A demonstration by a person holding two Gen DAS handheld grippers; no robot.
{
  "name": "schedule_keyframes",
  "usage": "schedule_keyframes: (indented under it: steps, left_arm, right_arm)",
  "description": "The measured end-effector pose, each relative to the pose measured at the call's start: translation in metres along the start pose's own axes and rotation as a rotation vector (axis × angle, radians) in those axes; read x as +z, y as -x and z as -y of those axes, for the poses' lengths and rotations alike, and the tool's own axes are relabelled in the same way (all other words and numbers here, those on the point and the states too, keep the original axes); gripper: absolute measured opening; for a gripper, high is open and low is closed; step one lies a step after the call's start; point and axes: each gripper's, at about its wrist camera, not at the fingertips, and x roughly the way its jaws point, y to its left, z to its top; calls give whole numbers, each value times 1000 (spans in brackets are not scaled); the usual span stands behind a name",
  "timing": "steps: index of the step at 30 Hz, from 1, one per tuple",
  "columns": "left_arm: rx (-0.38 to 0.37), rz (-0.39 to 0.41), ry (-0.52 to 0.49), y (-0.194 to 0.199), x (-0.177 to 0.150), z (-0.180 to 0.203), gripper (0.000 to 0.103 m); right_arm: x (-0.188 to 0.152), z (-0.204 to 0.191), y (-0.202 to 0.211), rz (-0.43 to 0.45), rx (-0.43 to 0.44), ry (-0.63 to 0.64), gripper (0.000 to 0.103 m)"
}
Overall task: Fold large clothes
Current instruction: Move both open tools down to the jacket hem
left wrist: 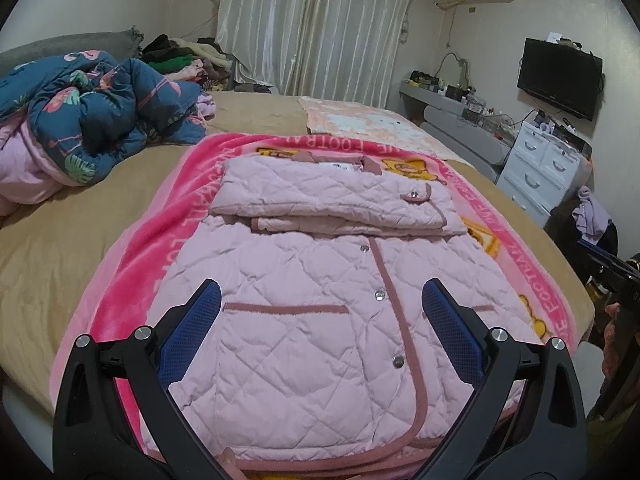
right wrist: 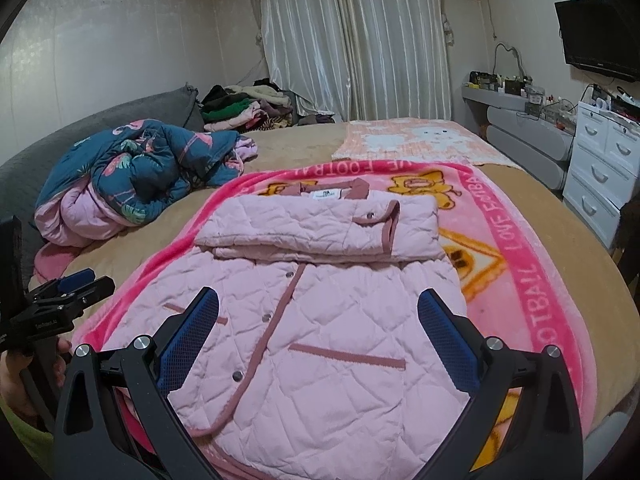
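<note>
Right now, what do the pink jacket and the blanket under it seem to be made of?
Pink jacket: looks like matte quilted, padded woven fabric, with diamond stitching, metal-looking snaps and darker pink trim. Pink blanket: probably plush fleece, given its soft fuzzy sheen and printed lettering.

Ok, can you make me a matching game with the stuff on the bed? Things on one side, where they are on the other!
Things:
1. pink quilted jacket
2. pink blanket
3. blue flowery quilt
4. TV

Places:
A. bunched up at the left of the bed
B. on the wall at the right
C. spread flat under the jacket
D. on the blanket, sleeves folded across its top

Pairs: 1-D, 2-C, 3-A, 4-B
</note>
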Motion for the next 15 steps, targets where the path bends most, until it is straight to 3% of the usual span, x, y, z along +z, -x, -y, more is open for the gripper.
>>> schedule_keyframes:
  steps: [15]
  left_arm:
    - [44, -71, -19, -25, -34, -13, 94]
  right_arm:
    - [-38, 10, -20, -81, -7, -15, 99]
